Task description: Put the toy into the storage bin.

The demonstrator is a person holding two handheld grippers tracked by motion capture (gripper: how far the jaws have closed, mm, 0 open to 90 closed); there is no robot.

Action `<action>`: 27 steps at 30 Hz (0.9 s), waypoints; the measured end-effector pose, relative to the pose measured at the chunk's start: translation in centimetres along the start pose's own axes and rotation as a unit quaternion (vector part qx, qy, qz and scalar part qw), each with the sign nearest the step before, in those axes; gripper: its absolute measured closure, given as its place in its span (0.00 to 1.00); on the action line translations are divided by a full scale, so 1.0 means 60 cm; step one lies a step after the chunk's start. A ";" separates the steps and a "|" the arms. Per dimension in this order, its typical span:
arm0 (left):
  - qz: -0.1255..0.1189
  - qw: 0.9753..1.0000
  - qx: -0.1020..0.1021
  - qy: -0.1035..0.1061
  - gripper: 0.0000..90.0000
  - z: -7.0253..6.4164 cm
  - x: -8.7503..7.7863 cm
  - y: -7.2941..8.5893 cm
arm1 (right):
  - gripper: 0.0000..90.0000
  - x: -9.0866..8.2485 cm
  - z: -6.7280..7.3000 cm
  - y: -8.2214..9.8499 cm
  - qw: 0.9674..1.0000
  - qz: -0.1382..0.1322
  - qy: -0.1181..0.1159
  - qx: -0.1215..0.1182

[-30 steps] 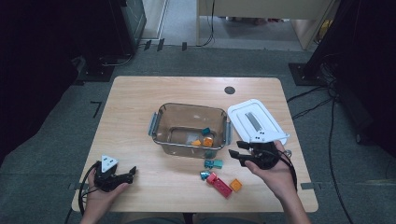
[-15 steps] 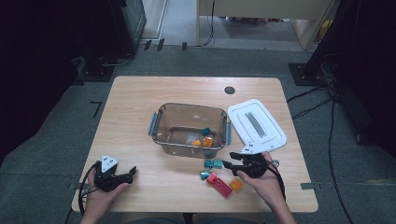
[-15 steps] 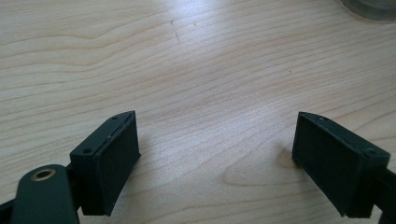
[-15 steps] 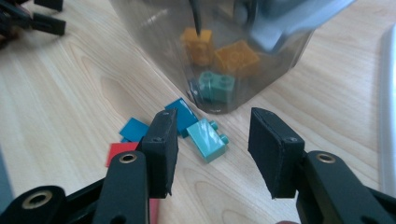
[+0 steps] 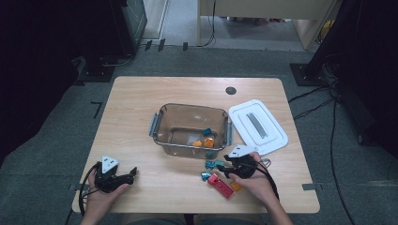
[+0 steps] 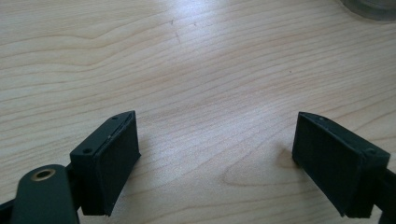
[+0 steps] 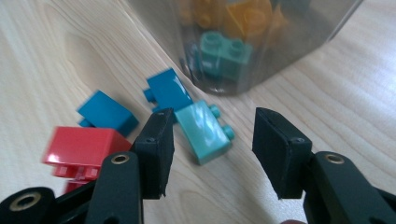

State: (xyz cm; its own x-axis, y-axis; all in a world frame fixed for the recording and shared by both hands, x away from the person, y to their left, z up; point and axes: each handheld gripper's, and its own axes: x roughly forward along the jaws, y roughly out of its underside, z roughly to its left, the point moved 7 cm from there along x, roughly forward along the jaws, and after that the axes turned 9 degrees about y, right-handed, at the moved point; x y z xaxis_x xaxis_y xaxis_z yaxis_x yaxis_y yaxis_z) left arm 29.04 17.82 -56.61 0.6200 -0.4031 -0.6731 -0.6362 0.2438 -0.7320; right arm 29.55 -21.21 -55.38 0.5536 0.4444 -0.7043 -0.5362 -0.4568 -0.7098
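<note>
The small teal plastic brick (image 7: 204,131) lies on the pale wooden table (image 5: 141,103) beside the clear plastic box (image 5: 191,127). It sits between the right gripper (image 7: 212,154) jaws (they just opened wider, not touching it). The left gripper (image 6: 215,161) is spread apart over bare wood.

The high view looks forward and down over the whole pale wooden table (image 5: 141,103). Both gripper views sit close above that tabletop; the right one shares the smoky clear plastic bin (image 7: 299,42).
</note>
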 end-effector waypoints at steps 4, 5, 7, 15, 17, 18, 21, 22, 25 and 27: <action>0.000 1.000 0.000 0.000 0.16 0.000 0.000 0.000 | 0.58 0.010 -0.001 0.005 1.000 0.010 0.004 -0.010; 0.000 1.000 0.000 0.000 0.16 0.000 0.000 0.000 | 0.60 0.012 0.000 0.006 1.000 0.011 0.005 -0.013; 0.000 1.000 0.000 0.000 0.16 0.000 0.000 0.000 | 0.63 0.014 0.002 0.005 1.000 0.009 0.007 -0.018; 0.000 1.000 0.000 0.000 0.16 0.000 0.000 0.000 | 0.75 0.009 0.004 0.008 1.000 0.009 0.009 -0.028; 0.000 1.000 0.000 0.000 0.16 0.000 0.000 0.000 | 0.75 0.006 0.005 0.010 0.999 0.012 0.008 -0.030; 0.000 1.000 0.000 0.000 0.16 0.000 0.000 0.000 | 0.75 0.004 0.005 0.010 0.999 0.012 0.007 -0.032; 0.000 1.000 0.000 0.000 0.16 0.000 0.000 0.000 | 0.75 -0.002 0.005 0.010 0.999 0.010 0.005 -0.031; 0.000 1.000 0.000 0.000 0.16 0.000 0.000 0.000 | 0.75 -0.005 0.004 0.009 0.999 0.009 0.004 -0.030; 0.000 1.000 0.000 0.000 0.16 0.000 0.000 0.000 | 0.75 -0.014 0.002 0.006 1.000 0.009 0.005 -0.027; 0.000 1.000 0.000 0.000 0.16 0.000 0.000 0.000 | 0.75 -0.023 0.000 0.003 1.000 0.006 0.003 -0.025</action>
State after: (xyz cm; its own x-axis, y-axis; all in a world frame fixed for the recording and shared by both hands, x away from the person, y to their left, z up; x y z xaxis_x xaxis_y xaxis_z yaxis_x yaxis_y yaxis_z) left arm 29.04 17.82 -56.60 0.6199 -0.4031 -0.6732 -0.6363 0.2438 -0.7319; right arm 28.71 -21.87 -54.54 0.5517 0.4337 -0.7124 -0.5106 -0.4998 -0.6996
